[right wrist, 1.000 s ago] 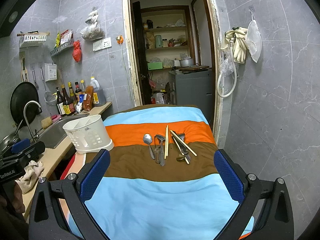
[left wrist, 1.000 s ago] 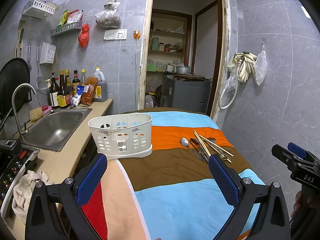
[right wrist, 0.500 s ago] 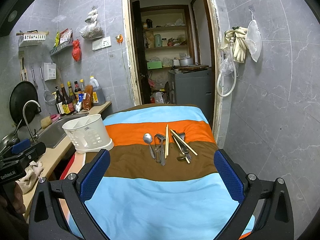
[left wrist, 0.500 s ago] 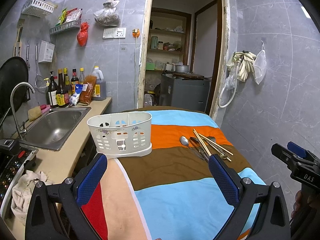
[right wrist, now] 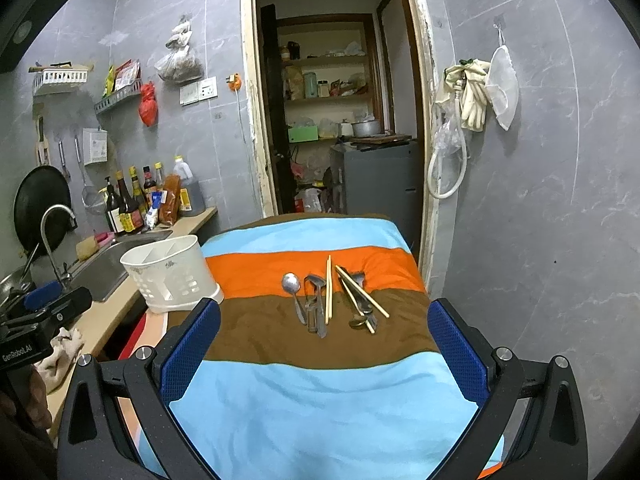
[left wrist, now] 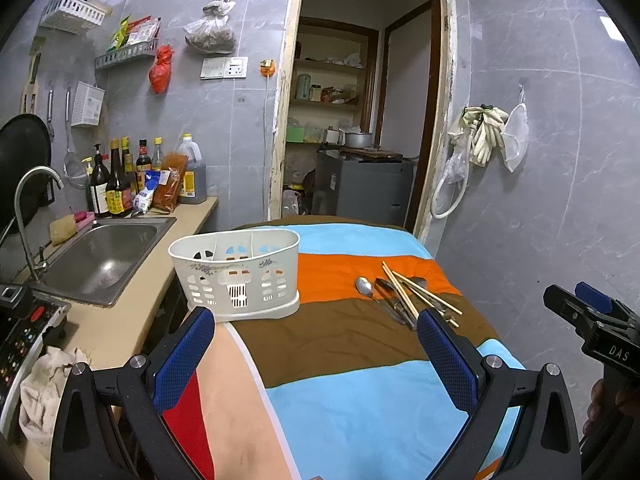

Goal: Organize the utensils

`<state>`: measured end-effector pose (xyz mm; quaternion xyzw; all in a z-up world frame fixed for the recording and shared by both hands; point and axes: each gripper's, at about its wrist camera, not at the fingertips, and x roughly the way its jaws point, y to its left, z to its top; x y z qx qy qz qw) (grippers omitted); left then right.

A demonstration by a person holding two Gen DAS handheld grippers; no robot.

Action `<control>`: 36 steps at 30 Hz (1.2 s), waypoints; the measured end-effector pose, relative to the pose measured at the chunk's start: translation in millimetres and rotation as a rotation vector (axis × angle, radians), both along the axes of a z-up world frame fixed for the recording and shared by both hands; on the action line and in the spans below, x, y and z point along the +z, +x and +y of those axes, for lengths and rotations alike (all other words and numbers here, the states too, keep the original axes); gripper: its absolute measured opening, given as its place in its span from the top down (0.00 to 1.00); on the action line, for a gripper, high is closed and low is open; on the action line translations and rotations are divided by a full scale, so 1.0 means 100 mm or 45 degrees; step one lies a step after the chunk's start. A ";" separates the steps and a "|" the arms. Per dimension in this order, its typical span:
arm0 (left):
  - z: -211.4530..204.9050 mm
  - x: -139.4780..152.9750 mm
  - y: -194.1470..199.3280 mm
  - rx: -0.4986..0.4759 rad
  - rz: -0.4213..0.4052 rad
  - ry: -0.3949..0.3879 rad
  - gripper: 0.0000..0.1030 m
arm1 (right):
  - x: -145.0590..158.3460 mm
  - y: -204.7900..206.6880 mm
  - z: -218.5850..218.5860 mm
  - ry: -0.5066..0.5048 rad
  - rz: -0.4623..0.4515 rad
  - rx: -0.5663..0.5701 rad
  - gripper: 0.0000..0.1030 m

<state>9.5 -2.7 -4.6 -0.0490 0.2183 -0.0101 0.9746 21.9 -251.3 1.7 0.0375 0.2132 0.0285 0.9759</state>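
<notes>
We stand in a small grey-tiled kitchen, at a table under a striped cloth (right wrist: 320, 400). Over the last second almost nothing has shifted, only a slight drift of the views, so sorting has not begun. Both the left tongs (left wrist: 316, 344) and right tongs (right wrist: 324, 334) gape wide, holding nothing. The spoon (right wrist: 291, 283), chopsticks (right wrist: 329, 290) and other utensils lie mid-table; the white caddy (left wrist: 236, 272) sits far left. Only the left view looks into its divided compartments.

A white slotted plastic caddy (left wrist: 236, 274) stands on the striped cloth (right wrist: 320, 392), left of the metal spoon (right wrist: 293, 290) and wooden chopsticks (right wrist: 329, 290); the steel sink (left wrist: 100, 256) lies further left.
</notes>
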 end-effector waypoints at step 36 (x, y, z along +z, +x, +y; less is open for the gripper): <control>-0.57 -0.32 2.25 0.021 0.130 -0.096 0.01 | -0.23 2.32 -0.73 0.058 0.173 0.216 0.02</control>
